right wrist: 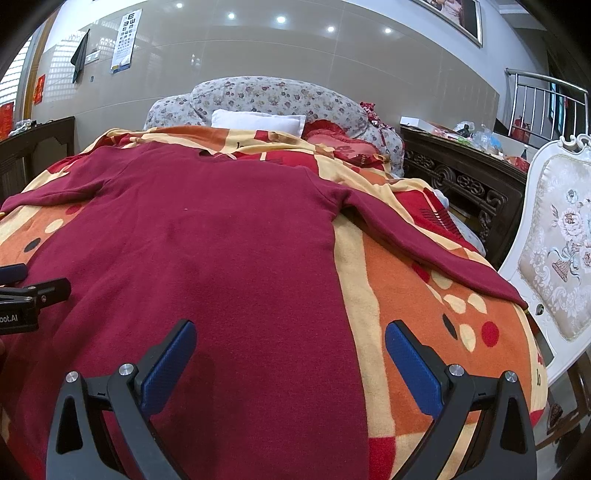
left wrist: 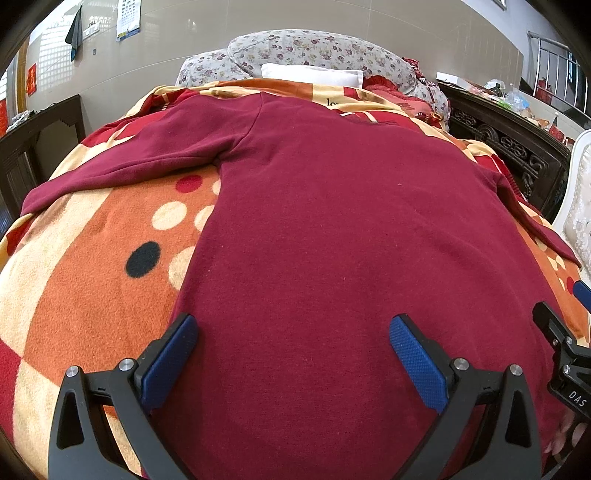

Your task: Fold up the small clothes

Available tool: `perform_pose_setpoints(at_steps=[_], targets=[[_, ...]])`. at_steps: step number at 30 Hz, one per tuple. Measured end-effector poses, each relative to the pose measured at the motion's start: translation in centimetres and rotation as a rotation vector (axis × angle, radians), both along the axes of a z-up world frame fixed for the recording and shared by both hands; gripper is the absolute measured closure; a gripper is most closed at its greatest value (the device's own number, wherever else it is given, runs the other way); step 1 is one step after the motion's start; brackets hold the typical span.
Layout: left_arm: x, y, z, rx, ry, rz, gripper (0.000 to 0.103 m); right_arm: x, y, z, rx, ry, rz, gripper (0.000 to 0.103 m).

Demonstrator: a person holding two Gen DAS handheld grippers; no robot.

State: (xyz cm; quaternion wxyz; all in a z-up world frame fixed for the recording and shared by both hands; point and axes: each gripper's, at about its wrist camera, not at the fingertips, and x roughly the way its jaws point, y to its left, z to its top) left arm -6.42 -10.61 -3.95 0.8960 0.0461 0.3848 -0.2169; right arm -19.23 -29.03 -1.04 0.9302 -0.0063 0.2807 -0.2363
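Flat, maroon top (left wrist: 332, 221) spreads beneath both spread claws.

I see both feeds bright and sharp, evenly lit by small round recessed ceiling lights (right wrist: 280, 19) far ahead of my right gripper, which glare on the glossy grey wall (right wrist: 295, 70). Fisheye bowing and black vignetting crowd every corner; shadows stay faint.

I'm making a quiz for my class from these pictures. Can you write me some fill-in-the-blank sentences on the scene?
1. The shirt lies spread flat on a ____.
2. Both the left gripper and the right gripper are ____.
3. The pads on the fingers are ____ in colour.

Missing words: blanket; open; blue
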Motion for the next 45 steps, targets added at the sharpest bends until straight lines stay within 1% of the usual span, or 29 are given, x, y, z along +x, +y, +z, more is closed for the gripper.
perform_pose_setpoints(at_steps=[37,39,41,42,45], targets=[[0.0,0.0,0.4,0.008,-0.001,0.007,0.000,0.2,0.1,0.1,-0.001,-0.007,0.005,0.000],[0.0,-0.1,0.8,0.008,0.002,-0.012,0.000,0.2,0.0,0.3,0.006,0.002,0.001,0.000],[0.2,0.4,1.6,-0.015,0.024,-0.052,0.000,0.2,-0.4,1.0,0.024,0.016,-0.012,0.000],[0.2,1.2,2.2,-0.033,0.024,-0.052,0.000,0.1,-0.6,1.4,0.037,0.016,-0.015,0.000],[0.9,5.0,5.0,-0.108,-0.014,-0.038,0.000,-1.1,-0.9,3.7,0.076,-0.013,-0.033,0.000]])
